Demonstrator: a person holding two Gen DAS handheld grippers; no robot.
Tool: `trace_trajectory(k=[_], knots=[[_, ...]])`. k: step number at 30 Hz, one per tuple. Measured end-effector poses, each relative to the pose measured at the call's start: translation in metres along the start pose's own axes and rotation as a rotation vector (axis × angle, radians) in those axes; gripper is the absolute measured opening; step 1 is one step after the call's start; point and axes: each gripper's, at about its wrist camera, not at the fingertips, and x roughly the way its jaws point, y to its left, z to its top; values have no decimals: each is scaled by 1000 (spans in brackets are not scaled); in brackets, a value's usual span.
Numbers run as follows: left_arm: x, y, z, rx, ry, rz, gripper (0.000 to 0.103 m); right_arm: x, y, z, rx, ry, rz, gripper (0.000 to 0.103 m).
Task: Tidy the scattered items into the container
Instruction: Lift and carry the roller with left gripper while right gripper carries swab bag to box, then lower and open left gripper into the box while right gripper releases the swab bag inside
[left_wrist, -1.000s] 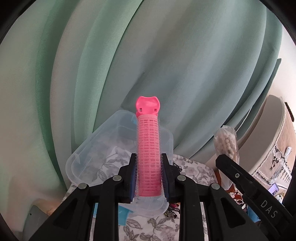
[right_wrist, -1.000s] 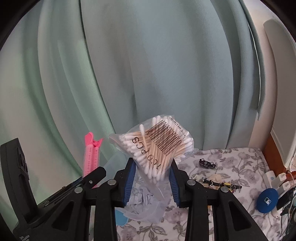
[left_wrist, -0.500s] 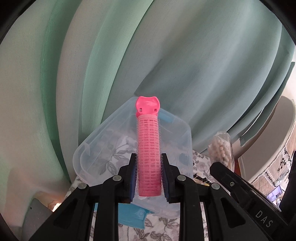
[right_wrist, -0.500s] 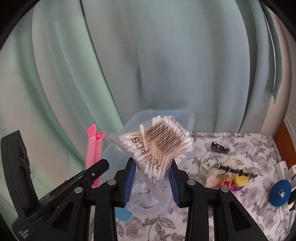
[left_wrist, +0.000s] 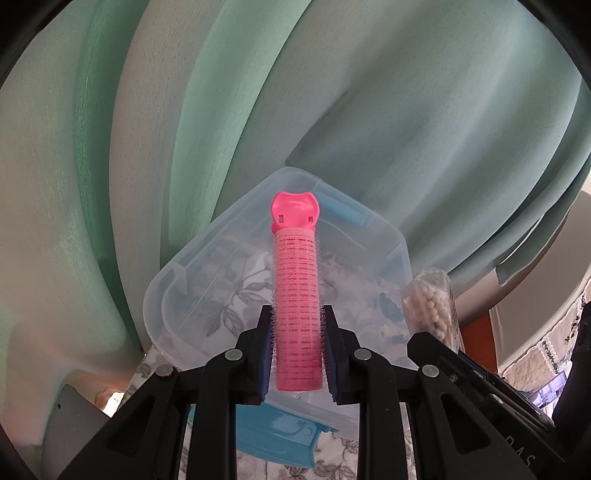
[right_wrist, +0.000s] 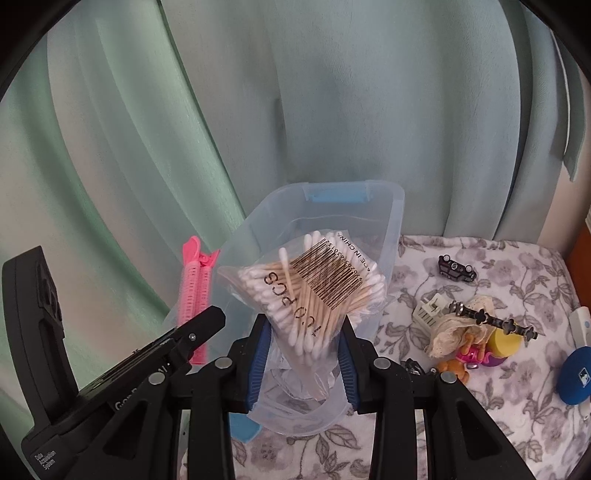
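Pink and bristly, the long cylindrical hair roller with its plastic clip end sits clamped between the blue pads of the left gripper, jaws narrowed onto its lower half, tip standing over the clear plastic storage container with a blue latch. The right gripper pinches the crumpled neck of a clear plastic bag of wooden cotton swabs, whose full end hangs in front of the same container. Over the last second both hands have come down and tipped forward, so the container has grown from a sliver at the bottom of each view into an open mouth right under both loads. Release looks close. Other scattered bits, a small black toy car among them, wait on the floral cloth.
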Motion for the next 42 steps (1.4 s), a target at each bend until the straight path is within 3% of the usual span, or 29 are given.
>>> trace_trajectory(k=[14, 42], knots=[[19, 5, -3, -11, 40, 5, 25, 13, -2, -1, -15, 26, -3, 38], [13, 8, -1, -17, 32, 15, 25, 17, 5, 8, -49, 72, -2, 40]])
